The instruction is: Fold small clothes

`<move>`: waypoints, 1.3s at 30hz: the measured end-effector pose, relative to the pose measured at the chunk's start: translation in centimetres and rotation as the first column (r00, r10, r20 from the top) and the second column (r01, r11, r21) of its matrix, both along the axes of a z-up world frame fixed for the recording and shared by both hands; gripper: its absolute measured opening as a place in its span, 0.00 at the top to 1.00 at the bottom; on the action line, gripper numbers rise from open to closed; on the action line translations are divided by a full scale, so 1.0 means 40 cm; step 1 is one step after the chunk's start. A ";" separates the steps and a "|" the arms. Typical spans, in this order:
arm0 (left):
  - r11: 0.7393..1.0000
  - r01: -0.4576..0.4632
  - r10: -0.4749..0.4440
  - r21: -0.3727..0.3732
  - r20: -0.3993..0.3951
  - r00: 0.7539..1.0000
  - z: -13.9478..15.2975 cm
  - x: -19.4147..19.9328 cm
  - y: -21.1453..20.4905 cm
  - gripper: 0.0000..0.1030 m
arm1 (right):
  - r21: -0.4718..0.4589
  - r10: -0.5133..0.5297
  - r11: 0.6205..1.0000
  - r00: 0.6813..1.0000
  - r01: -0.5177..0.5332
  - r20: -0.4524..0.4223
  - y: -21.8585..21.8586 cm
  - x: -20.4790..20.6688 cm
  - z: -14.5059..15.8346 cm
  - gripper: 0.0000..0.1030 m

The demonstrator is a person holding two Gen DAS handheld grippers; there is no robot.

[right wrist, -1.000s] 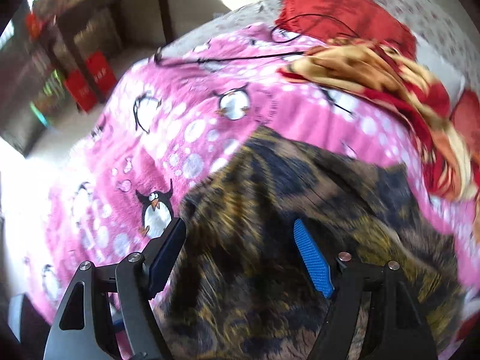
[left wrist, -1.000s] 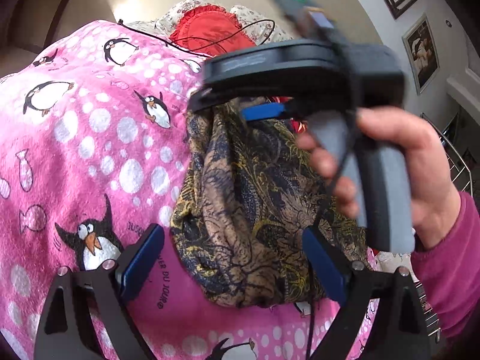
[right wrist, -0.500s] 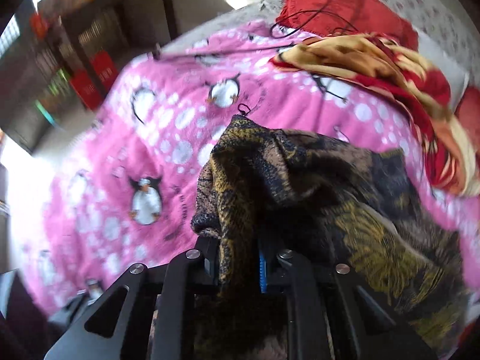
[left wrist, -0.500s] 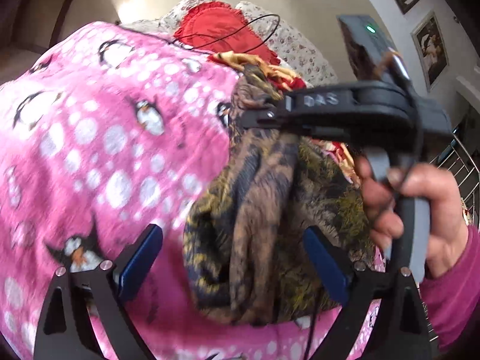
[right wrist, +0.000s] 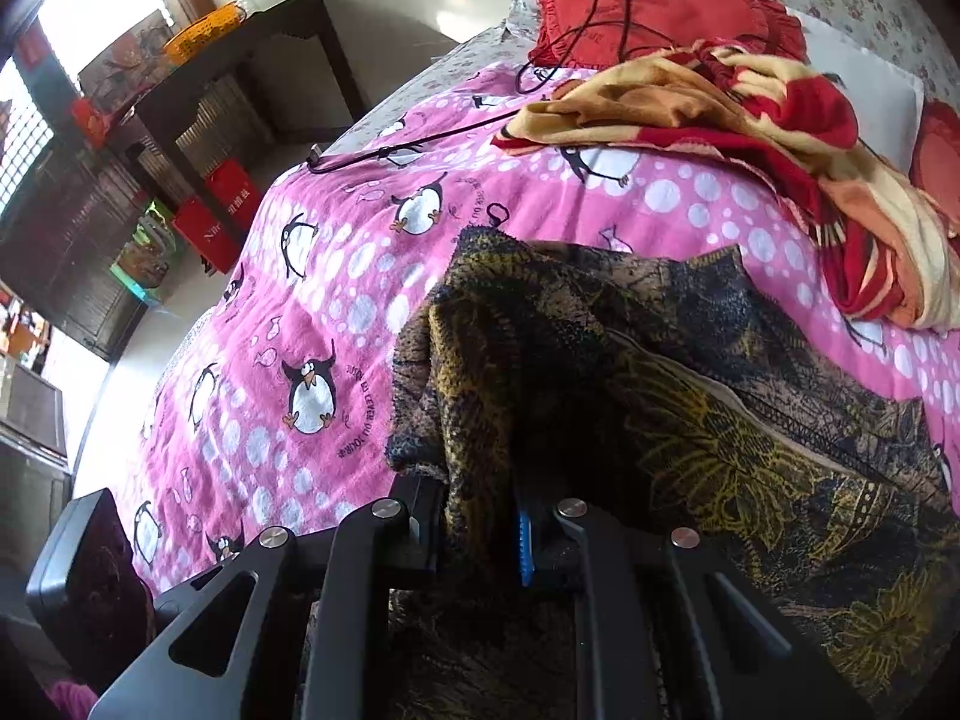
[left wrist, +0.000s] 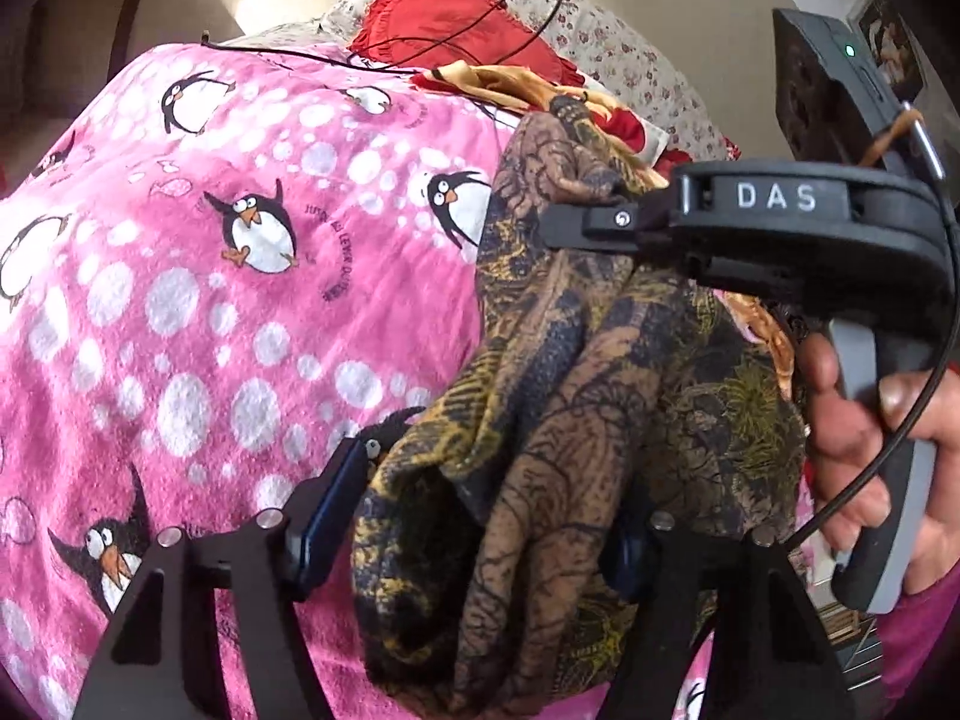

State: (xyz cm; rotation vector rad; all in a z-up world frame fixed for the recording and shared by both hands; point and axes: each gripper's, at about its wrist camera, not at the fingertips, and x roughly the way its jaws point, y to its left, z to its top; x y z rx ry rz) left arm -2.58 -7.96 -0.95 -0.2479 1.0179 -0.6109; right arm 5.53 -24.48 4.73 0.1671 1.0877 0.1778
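Up close, the right gripper (right wrist: 480, 531) pinches the brown patterned cloth (left wrist: 600, 396) bunched between the spread left gripper (left wrist: 480, 516) fingers; ahead lie a pink blanket (left wrist: 210, 300), black cable (right wrist: 420, 141) and red-yellow cloth (right wrist: 750, 102).

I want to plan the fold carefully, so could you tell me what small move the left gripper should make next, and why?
Probably close the left gripper on the hanging fold of the dark brown and gold patterned garment. Its jaws stand open around that fabric, while the right gripper is already shut on an upper edge, lifting it above the pink penguin-print blanket.
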 end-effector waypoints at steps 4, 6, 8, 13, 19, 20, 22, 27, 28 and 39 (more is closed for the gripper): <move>0.999 0.007 -0.008 0.031 0.020 1.000 0.002 -0.003 -0.013 0.31 | 0.004 -0.005 1.000 1.000 0.005 -0.003 -0.014 -0.006 -0.006 0.82; 1.000 0.008 -0.009 0.030 0.026 1.000 0.001 -0.004 -0.016 0.31 | 0.002 -0.014 1.000 1.000 0.014 -0.010 -0.019 -0.006 -0.011 0.81; 0.999 0.010 -0.011 0.033 0.032 0.999 0.001 -0.004 -0.017 0.32 | 0.006 -0.022 1.000 1.000 0.022 -0.014 -0.023 -0.004 -0.014 0.81; 0.999 0.017 -0.019 0.037 0.035 0.999 0.000 -0.015 -0.012 0.33 | 0.014 -0.025 1.000 0.999 0.025 -0.024 -0.021 0.007 -0.023 0.79; 0.999 0.024 -0.026 0.045 0.041 0.999 -0.004 -0.024 -0.016 0.33 | -0.011 -0.058 0.998 0.998 0.057 -0.038 -0.014 0.036 -0.048 0.64; 0.999 0.026 -0.028 0.047 0.044 0.999 -0.004 -0.026 -0.017 0.33 | -0.031 -0.053 0.998 0.998 0.052 -0.032 -0.003 0.041 -0.050 0.64; 0.998 0.032 -0.034 0.050 0.045 0.998 -0.006 -0.027 -0.020 0.33 | -0.067 -0.037 0.997 0.999 0.035 -0.019 0.021 0.045 -0.048 0.64; 0.998 0.048 -0.048 0.032 0.016 0.999 -0.005 -0.024 -0.012 0.46 | -0.122 0.007 0.993 1.000 -0.005 0.011 0.058 0.032 -0.028 0.78; 0.998 0.056 -0.056 0.021 -0.008 0.998 -0.005 -0.018 -0.009 0.65 | -0.111 0.007 0.994 1.000 -0.006 0.010 0.052 0.027 -0.021 0.79; 0.961 0.277 -0.276 -0.016 0.028 0.961 0.174 -0.081 -0.147 0.82 | -0.089 -0.019 0.996 0.998 0.024 0.058 -0.125 -0.083 0.112 0.80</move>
